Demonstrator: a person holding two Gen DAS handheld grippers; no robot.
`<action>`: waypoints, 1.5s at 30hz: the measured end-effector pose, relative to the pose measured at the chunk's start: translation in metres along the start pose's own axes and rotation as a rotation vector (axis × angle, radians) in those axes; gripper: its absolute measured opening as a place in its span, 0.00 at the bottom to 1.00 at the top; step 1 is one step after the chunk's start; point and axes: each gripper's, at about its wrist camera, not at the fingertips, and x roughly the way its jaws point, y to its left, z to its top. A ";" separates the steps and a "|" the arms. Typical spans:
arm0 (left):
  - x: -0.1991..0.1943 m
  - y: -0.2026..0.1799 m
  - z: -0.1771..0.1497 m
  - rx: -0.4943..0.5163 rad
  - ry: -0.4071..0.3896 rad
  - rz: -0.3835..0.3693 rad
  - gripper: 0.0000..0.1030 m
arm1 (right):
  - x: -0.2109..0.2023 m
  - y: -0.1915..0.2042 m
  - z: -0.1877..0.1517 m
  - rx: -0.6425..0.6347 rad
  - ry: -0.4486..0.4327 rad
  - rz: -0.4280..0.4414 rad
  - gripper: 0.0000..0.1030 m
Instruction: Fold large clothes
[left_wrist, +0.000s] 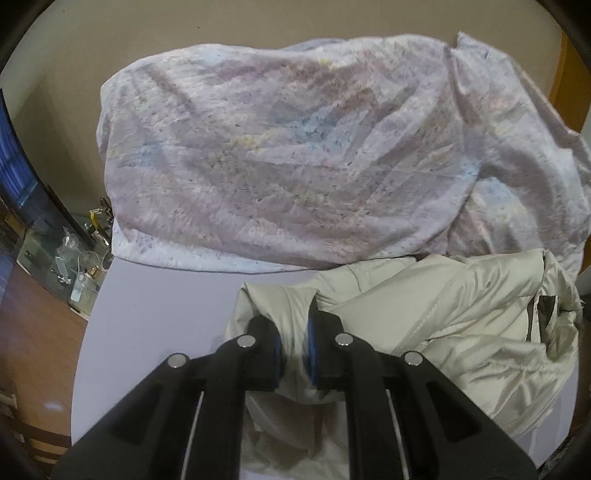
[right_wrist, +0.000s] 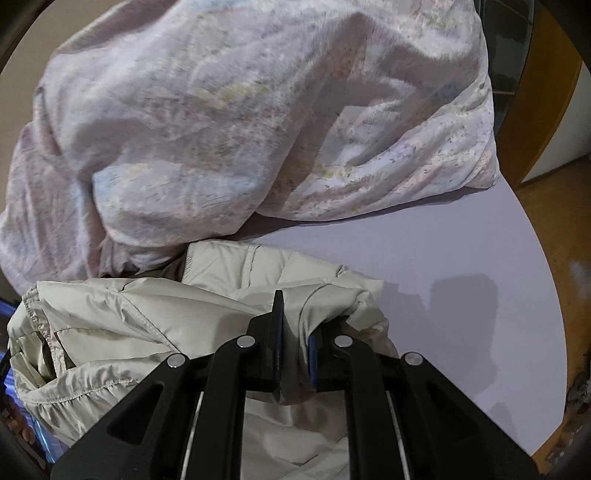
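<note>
Jacket (left_wrist: 461, 306) pinched in both down-tilted claws, left (left_wrist: 293, 328) and right (right_wrist: 295, 332).

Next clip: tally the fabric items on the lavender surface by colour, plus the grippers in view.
Cream jacket: 1, held at two places
Pale floral-print bedding bundle: 1, lying behind the jacket
Black grippers: 2, left gripper and right gripper, jaws of each shut on jacket fabric
Total: 4
</note>
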 end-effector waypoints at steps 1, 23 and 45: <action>0.004 -0.002 0.001 -0.002 0.006 0.007 0.11 | 0.004 0.000 0.002 0.008 0.006 -0.005 0.10; 0.066 0.005 0.014 -0.077 0.151 -0.016 0.28 | 0.011 -0.059 0.026 0.376 -0.007 0.171 0.40; 0.036 -0.017 0.023 -0.010 0.083 -0.001 0.77 | 0.026 0.129 -0.046 -0.278 0.201 0.123 0.55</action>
